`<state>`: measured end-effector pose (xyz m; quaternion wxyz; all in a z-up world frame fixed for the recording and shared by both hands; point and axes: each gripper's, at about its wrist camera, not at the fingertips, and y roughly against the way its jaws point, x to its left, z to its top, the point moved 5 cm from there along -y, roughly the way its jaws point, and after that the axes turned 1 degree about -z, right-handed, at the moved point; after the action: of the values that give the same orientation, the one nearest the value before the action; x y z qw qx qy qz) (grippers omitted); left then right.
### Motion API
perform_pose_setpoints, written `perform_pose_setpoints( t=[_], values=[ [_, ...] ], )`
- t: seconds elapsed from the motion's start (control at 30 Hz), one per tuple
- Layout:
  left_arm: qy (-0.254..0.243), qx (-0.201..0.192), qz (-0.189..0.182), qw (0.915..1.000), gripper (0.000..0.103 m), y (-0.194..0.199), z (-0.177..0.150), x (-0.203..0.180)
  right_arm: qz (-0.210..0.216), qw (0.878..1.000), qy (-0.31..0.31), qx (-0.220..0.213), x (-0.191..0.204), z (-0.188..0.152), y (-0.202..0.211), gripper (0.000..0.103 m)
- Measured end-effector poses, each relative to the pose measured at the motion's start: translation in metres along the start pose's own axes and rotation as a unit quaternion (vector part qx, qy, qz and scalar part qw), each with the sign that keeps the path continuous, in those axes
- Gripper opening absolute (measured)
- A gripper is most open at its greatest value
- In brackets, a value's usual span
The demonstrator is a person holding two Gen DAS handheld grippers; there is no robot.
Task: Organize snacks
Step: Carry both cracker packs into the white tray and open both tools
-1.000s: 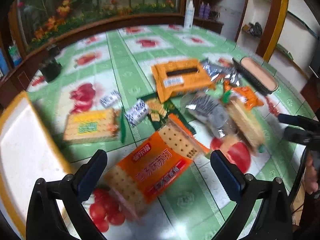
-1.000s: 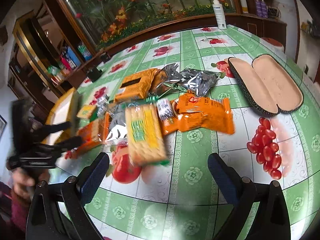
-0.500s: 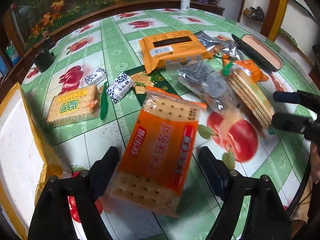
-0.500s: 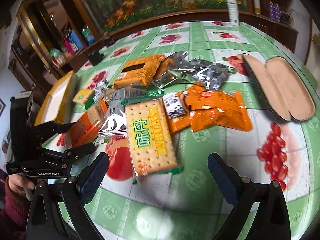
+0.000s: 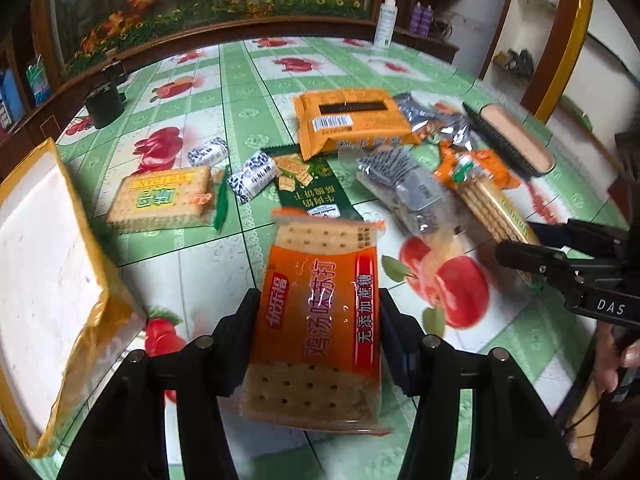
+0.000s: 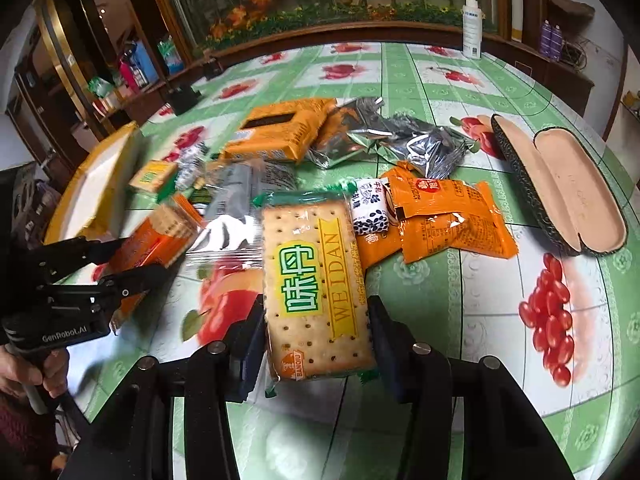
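My left gripper [image 5: 318, 320] is shut on an orange soda cracker pack [image 5: 320, 312], its jaws pressing both long sides. My right gripper [image 6: 316, 328] is shut on a yellow-green WEIDAN cracker pack [image 6: 314, 280]. A second WEIDAN pack [image 5: 160, 198] lies to the left on the table. A white tray with a yellow rim [image 5: 36, 248] sits at the far left. The right gripper shows in the left wrist view [image 5: 560, 256] and the left gripper in the right wrist view [image 6: 120, 264], holding the orange pack [image 6: 156, 236].
A pile of snacks lies on the green fruit-print tablecloth [image 5: 240, 80]: a large orange pack [image 5: 352, 120], silver packets [image 6: 400, 140], orange pouches [image 6: 444, 216], small candies [image 5: 252, 176]. An open glasses case [image 6: 560, 184] lies at the right. A black cup [image 5: 104, 104] and a spray bottle [image 6: 472, 28] stand farther back.
Both grippers moved forward over their packs and closed: the left on the orange cracker pack, the right on the WEIDAN pack. Both were open one second ago.
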<state>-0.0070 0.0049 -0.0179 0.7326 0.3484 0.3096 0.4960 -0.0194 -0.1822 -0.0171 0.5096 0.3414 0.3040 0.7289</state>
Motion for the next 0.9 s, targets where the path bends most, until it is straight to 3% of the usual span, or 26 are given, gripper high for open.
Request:
perform_pose_setpoints(
  t=[0.23, 0.53, 0.9],
  values=[
    [0.014, -0.021, -0.008, 0.9996, 0.054, 0.023, 0.002, 0.009, 0.025, 0.999, 0.005, -0.023, 0.015, 0.004, 0.022, 0.05],
    [0.014, -0.012, -0.003, 0.9998, 0.054, 0.017, -0.009, 0.01, 0.045, 0.999, 0.021, -0.006, 0.037, -0.003, 0.014, 0.05],
    [0.043, -0.053, -0.007, 0.9977, 0.054, 0.053, 0.0, 0.03, 0.074, 0.997, 0.032, -0.021, 0.061, 0.013, 0.023, 0.05]
  ],
)
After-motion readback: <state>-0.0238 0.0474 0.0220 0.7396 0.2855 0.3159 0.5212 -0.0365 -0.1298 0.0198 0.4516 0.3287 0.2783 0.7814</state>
